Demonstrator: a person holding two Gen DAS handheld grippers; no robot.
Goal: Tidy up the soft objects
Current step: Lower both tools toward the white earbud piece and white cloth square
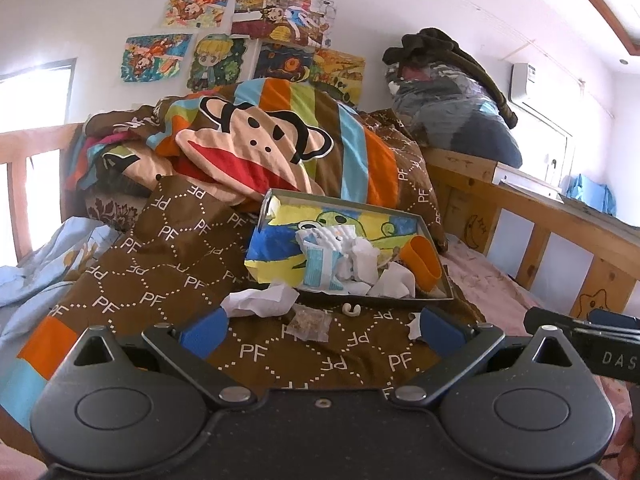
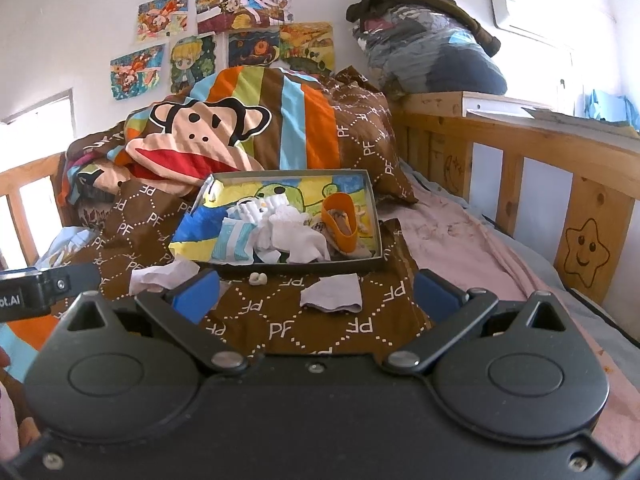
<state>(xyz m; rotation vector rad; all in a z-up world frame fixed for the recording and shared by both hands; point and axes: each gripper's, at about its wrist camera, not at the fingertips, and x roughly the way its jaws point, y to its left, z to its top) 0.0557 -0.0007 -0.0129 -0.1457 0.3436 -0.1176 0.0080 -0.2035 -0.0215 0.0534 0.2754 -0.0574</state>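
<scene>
**Loose tissues lie straight ahead of 2 open grippers, short of the tray**

Both tools hover low over the brown quilt printed with white "PF" letters, pointing toward the shallow grey tray lined with a bright cartoon drawing. The left gripper has its blue-padded fingers spread wide with nothing between them; the right gripper is likewise spread and empty.

The tray already holds a heap of crumpled white tissues and a blue-striped packet, with an orange plastic cup lying tilted at its right end. 2 soft pieces are not yet in it:

- A crumpled white tissue lies on the quilt just short of the tray's near left corner. It sits close to the left gripper's left finger, slightly ahead of it, its long axis running roughly left to right.
- A flat pale grey tissue lies on the quilt between the right gripper's fingers and a little ahead, near the tray's front rim, also lying crosswise.

Judging from this, each piece is nearer its own side's tool: the right gripper needs mainly a forward reach, while the left one must shift leftward first. A small white clip-like object and a clear packet of brownish bits lie between the 2 tissues.
</scene>
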